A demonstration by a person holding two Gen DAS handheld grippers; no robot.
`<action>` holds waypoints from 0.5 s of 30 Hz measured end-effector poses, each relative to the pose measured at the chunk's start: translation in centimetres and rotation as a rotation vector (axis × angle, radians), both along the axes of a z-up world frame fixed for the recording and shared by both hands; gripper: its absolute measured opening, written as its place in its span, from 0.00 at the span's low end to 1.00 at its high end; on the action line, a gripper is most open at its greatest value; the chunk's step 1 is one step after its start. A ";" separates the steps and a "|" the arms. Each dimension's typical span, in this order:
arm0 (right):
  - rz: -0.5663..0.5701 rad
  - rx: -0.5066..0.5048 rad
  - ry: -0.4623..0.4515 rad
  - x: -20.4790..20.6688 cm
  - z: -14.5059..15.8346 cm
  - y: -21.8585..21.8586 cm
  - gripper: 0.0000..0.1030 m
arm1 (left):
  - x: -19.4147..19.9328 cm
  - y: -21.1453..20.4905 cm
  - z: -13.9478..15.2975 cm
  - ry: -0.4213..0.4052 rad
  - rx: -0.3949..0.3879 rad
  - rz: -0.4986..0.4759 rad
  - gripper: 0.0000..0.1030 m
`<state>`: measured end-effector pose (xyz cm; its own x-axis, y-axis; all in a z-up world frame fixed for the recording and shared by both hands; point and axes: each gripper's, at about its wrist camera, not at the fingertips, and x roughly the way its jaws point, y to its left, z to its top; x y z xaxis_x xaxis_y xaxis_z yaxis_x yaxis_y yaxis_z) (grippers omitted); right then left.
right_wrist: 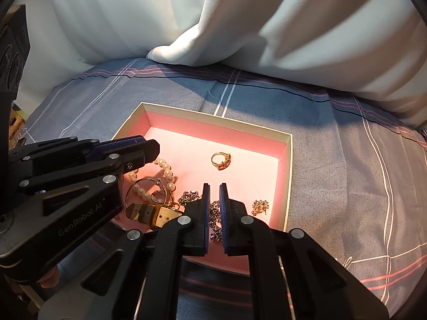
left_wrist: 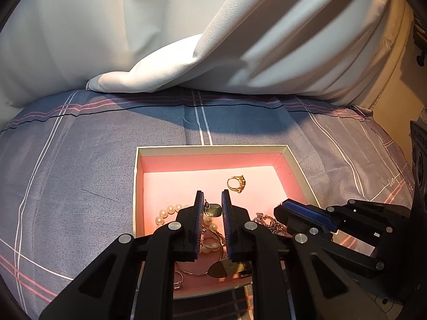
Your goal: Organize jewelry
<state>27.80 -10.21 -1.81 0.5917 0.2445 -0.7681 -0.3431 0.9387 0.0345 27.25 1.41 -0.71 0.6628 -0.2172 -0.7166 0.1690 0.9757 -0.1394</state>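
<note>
- The left tool (left_wrist: 211,194) hangs over the near-left part of the box (left_wrist: 213,148), its two blue-padded fingers (left_wrist: 199,213) set slightly apart with nothing between them; a dark greenish earring (left_wrist: 213,210) lies on the floor of the box below the gap.
- The right tool (right_wrist: 214,186) stands over the near-right part of the box (right_wrist: 288,160). Its fingers are parted by a narrow gap, and the silver chain (right_wrist: 214,221) runs along this gap from far to near; whether the pads press the chain, I cannot tell.
- The box is a shallow rectangular tray of card, cream on the rim and pink inside, and it lies on the bed (right_wrist: 347,173), which has a grey-blue cover with white and pink lines.
- A gold ring (right_wrist: 221,160) with orange stones lies alone near the middle of the box, flat on its side, stones toward the near-right.
- A string of round white pearls (right_wrist: 165,172) curves in the left part, touching thin metal hoops (right_wrist: 149,189) and a gold mesh watch band (right_wrist: 157,214).
- A small gold flower-shaped piece (right_wrist: 260,206) lies near the right wall.
- White folded fabric (left_wrist: 186,53) lies behind the box.
</note>
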 end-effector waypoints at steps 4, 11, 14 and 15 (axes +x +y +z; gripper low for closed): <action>-0.022 -0.026 -0.010 -0.3 -0.2 -0.1 0.72 | -0.2 0.2 0.4 -0.026 0.022 0.046 0.65; -0.042 -0.053 -0.077 -1.3 -0.1 -0.4 0.95 | -1.1 1.2 1.6 -0.105 -0.009 0.076 0.94; -0.052 0.005 -0.104 -2.9 0.1 -0.8 0.95 | -3.2 0.8 2.3 -0.177 0.009 0.061 0.94; -0.055 0.015 -0.126 -3.9 0.2 -0.7 0.95 | -4.2 0.7 2.6 -0.213 0.019 0.054 0.94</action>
<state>23.91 -10.96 -1.59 0.6961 0.2195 -0.6836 -0.2932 0.9560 0.0085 23.04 2.10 1.90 0.8099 -0.1655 -0.5627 0.1406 0.9862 -0.0877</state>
